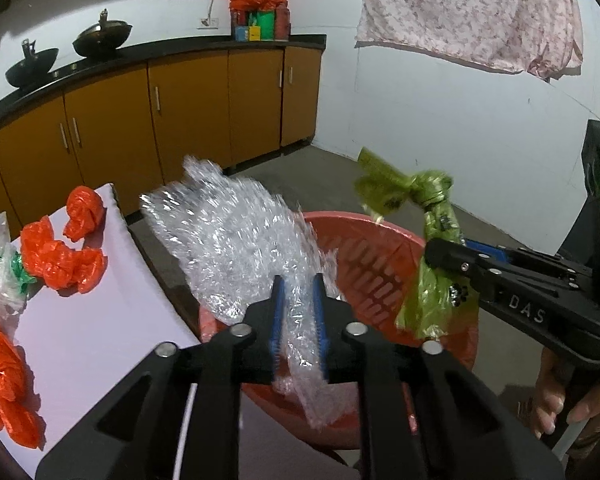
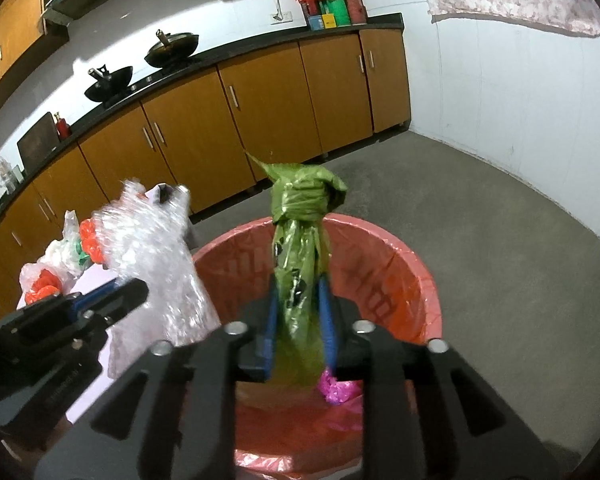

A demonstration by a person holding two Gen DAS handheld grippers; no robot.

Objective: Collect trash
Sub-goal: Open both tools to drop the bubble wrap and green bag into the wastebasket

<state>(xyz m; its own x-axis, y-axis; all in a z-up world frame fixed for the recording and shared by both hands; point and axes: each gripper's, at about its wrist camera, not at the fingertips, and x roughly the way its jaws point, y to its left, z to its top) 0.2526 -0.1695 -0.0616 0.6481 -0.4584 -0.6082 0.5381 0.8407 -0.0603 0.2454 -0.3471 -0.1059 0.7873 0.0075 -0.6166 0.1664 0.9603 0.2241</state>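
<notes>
My left gripper (image 1: 298, 312) is shut on a crumpled sheet of clear bubble wrap (image 1: 236, 236) and holds it over the near-left rim of the red bin (image 1: 384, 276). My right gripper (image 2: 300, 312) is shut on a knotted green plastic bag (image 2: 300, 248) and holds it above the bin (image 2: 404, 272), which is lined with red plastic. A pink wad (image 2: 338, 390) lies inside the bin. The right gripper (image 1: 452, 256) also shows in the left wrist view with the green bag (image 1: 432, 240). The left gripper (image 2: 136, 292) shows in the right wrist view with the bubble wrap (image 2: 156, 256).
A white table (image 1: 100, 336) at the left carries crumpled orange bags (image 1: 64, 256) and a clear bag with green in it (image 1: 4, 276). Brown cabinets (image 1: 188, 112) under a black counter line the far wall. Grey floor (image 2: 500, 260) surrounds the bin.
</notes>
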